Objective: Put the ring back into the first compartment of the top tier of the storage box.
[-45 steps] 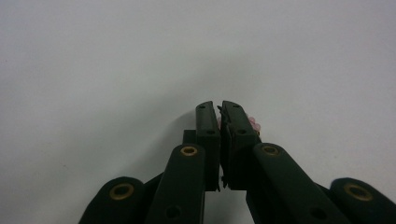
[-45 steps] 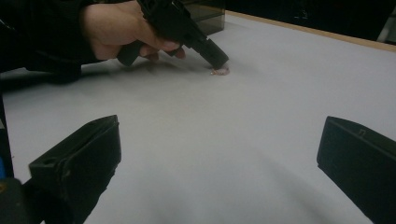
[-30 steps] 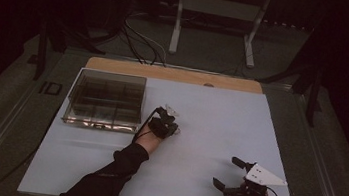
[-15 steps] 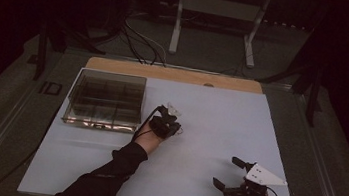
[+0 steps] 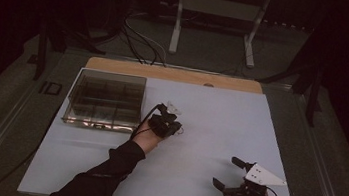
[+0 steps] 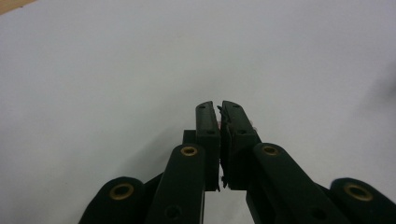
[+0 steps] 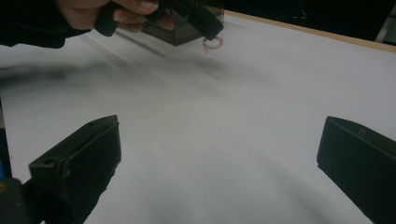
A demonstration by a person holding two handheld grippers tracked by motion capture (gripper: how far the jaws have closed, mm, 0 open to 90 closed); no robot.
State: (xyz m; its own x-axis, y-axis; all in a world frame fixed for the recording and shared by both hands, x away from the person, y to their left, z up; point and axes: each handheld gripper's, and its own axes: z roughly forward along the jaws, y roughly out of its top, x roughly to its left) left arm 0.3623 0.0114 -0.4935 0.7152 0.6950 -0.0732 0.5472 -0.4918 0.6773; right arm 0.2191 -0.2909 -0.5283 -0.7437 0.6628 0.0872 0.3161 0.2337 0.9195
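My left gripper (image 5: 173, 122) hovers just right of a clear compartment box (image 5: 105, 100), near the middle of the white table (image 5: 220, 119). In the left gripper view its jaws (image 6: 220, 105) are pressed together, with a speck of pink at the pads. The right gripper view shows the left gripper (image 7: 211, 31) farther off, with a small pink beaded loop (image 7: 213, 44) dangling from its tip just above the table. My right gripper (image 5: 226, 172) rests near the front right corner. Its jaws (image 7: 219, 135) stand wide apart with nothing between them.
The compartment box (image 7: 182, 32) sits at the back left of the table, close behind the left hand. A wooden strip (image 5: 175, 74) runs along the far edge. Beyond it are cables and a metal stand (image 5: 218, 12) on the floor.
The left gripper has lifted slightly with the pink loop in its jaws. The right gripper has stayed where it was.
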